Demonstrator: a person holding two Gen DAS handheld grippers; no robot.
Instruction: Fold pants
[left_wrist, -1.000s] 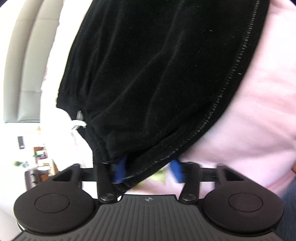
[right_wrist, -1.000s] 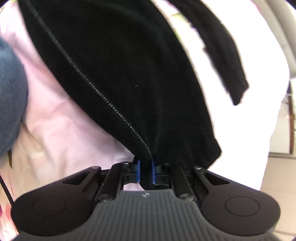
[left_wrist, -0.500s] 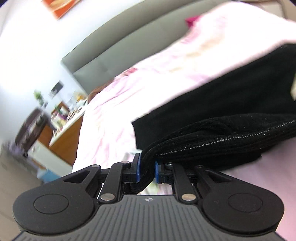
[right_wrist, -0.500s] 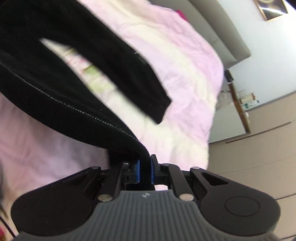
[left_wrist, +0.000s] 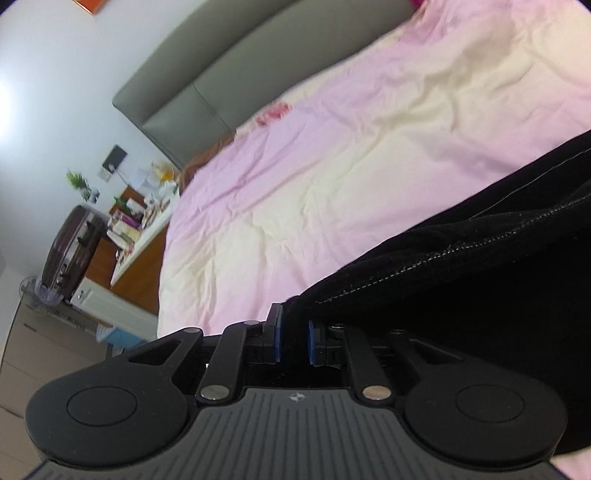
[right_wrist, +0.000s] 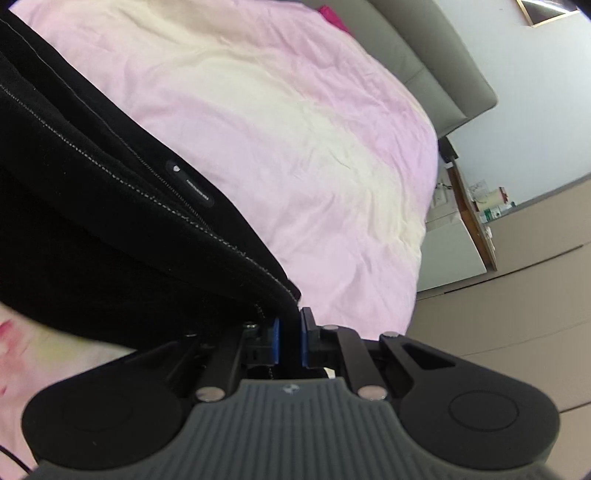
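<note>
Black pants, soft knit with pale stitched seams: we list one item, carried above the bed and not yet laid flat.

Left tongs: blue pads pinched on a gathered black edge, the cloth running off toward 3 o'clock in that view.

Right tongs: pressed together on another edge of the same garment, the cloth running off toward 10 o'clock; a small dark tab shows beside a seam.

Bedding: pink and cream sheet, wrinkled, filling the field from 12 to 2 o'clock in the left view. Grey headboard beyond it.

Progress, as we judge it: both ends are gripped and the garment hangs doubled between our hands, so a fold looks begun. Left to do: lower it onto the bed, align the edges, release, and make any further fold. We cannot tell whether the legs are matched.
</note>
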